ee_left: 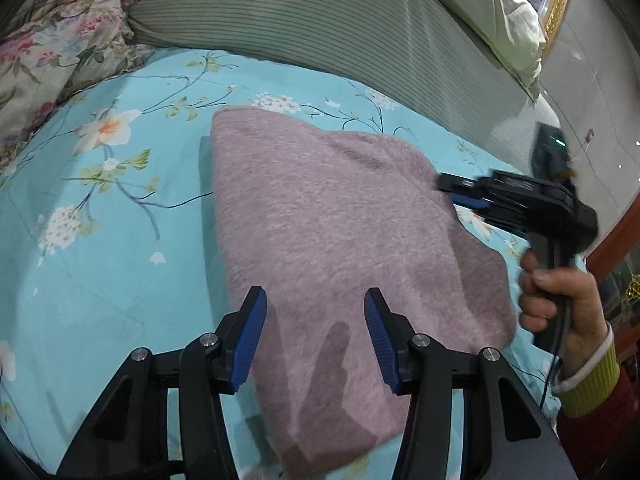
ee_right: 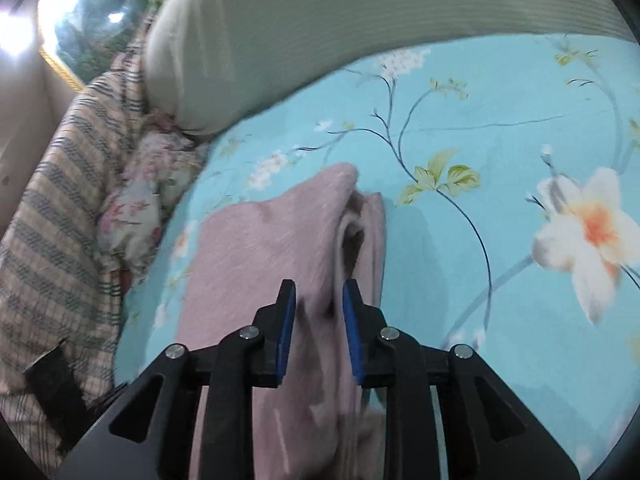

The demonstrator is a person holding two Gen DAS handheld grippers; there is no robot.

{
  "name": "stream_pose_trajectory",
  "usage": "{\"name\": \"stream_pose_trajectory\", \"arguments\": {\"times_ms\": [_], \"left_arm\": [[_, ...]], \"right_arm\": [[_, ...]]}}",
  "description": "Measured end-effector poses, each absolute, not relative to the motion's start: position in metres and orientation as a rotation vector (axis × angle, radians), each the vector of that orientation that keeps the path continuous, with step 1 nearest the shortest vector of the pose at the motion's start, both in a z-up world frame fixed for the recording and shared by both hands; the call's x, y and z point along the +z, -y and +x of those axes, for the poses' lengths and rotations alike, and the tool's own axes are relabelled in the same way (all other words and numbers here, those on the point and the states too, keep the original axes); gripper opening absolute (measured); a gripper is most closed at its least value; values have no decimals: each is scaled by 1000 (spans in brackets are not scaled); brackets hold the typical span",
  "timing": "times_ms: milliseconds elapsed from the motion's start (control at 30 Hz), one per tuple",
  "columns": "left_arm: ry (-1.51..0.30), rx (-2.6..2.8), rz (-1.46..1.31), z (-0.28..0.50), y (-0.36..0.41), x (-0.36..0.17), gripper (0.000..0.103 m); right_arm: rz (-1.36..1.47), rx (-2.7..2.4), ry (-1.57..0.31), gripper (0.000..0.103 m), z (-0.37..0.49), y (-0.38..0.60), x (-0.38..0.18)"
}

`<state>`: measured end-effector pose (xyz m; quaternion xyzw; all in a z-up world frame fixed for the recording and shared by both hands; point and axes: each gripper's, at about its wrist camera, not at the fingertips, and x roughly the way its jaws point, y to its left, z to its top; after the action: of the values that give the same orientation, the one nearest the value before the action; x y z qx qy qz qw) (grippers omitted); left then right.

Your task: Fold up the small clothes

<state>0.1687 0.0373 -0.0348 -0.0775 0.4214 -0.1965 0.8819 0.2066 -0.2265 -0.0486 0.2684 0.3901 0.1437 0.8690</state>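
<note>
Left gripper (ee_left: 316,300) hovers wide, holding nothing, over the folded pink garment (ee_left: 336,240) on the bedsheet (ee_left: 100,220); right gripper (ee_right: 319,294), narrow and not clamped, straddles its folded edge, probably to tidy it.

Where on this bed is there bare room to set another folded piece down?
Bare turquoise floral sheet lies between the fuzzy mauve garment and the flowered quilt. The striped grey-green pillow crowds the head end, and the right gripper the garment's other side.

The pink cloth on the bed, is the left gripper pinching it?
No, the left gripper stands open above the pink cloth, its two blue pads wide apart with the fabric lying flat below them on the bedsheet.
</note>
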Motion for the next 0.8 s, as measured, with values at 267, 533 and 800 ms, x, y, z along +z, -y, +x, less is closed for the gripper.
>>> {"name": "stream_pose_trajectory", "arguments": {"times_ms": [267,533,800], "left_arm": [[-914,-367,-184,126,-68,-47,51],[-931,-403,-154,98,-63,-54,52],[-957,-356,-48,97,-44,-75,50]], "right_arm": [[528,399,-788,26,104,216,-48],[477,426,-819,45,89,201,-73],[502,433,-843,7,96,193,-73]]}}
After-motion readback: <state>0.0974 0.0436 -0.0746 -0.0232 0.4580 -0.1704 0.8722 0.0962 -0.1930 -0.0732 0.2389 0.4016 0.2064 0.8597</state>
